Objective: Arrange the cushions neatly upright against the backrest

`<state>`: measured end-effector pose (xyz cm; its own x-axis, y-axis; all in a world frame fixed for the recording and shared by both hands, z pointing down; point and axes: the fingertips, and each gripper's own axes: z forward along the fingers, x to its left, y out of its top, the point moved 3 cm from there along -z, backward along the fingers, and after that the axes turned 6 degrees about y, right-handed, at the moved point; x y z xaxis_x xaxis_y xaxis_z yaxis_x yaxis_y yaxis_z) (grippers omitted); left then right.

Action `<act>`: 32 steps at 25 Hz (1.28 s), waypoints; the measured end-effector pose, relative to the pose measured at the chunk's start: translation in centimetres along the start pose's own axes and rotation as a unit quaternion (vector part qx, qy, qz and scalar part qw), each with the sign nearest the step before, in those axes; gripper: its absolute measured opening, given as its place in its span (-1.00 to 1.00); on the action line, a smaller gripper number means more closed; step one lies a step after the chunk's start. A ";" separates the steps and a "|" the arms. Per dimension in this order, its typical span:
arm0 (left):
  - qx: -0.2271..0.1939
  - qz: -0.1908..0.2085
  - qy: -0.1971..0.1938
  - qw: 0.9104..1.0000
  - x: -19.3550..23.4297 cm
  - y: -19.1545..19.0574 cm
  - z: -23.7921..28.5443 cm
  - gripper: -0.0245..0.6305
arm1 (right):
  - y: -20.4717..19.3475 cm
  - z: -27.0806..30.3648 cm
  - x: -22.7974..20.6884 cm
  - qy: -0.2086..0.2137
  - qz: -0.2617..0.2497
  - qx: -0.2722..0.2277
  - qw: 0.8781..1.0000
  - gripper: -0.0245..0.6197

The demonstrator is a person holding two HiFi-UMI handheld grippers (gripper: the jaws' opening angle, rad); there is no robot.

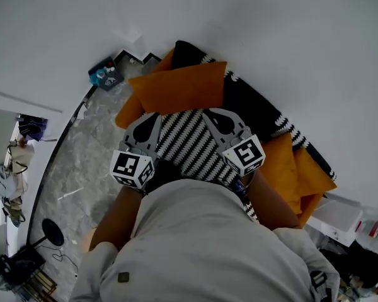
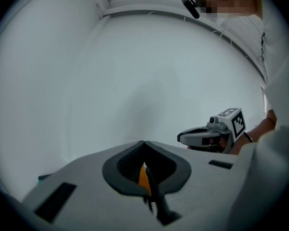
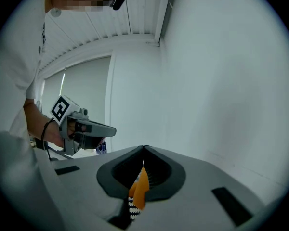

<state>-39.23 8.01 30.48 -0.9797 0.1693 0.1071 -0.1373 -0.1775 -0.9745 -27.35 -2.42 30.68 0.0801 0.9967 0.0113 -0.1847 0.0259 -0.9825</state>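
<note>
Your left tongs (image 2: 144,170) and your right tongs (image 3: 142,174) are both clenched on an edge of the zigzag cushion (image 1: 190,145), one on each side. You hold it in front of you, over the sofa (image 1: 255,102). An orange cushion (image 1: 179,87) sits past it on the sofa, maybe leaning on the wall. Another orange cushion (image 1: 299,172) lies to your right.

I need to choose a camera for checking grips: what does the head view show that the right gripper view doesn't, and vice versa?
Head view only: the striped cushion's face, the orange cushion beyond it and the sofa. Right gripper view only: its fingers shut on a pinch of orange and striped fabric. Both: the left gripper and right gripper.
</note>
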 end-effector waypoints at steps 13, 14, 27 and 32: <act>0.076 0.059 -0.077 0.992 9.3 -1.5 11.1 -0.89 | -2.9 9.7 -8.6 0.016 -0.058 0.080 0.995 -0.84; 0.085 0.069 -0.089 0.990 9.9 -1.8 12.0 -0.89 | -3.2 10.5 -9.3 0.019 -0.062 0.087 0.994 -0.84; 0.206 0.165 -0.174 0.949 17.4 -10.8 21.3 -0.64 | -12.1 20.1 -15.4 0.106 -0.130 0.250 0.954 -0.43; 0.262 0.208 -0.194 0.922 20.3 -16.5 24.4 -0.49 | -17.9 22.8 -17.9 0.143 -0.162 0.323 0.922 -0.27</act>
<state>-60.45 -9.28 53.52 -0.9284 -0.3599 -0.0929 0.3096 -0.6107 -0.7288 -47.83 -18.93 52.36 0.4712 0.8700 0.1449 -0.6422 0.4510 -0.6198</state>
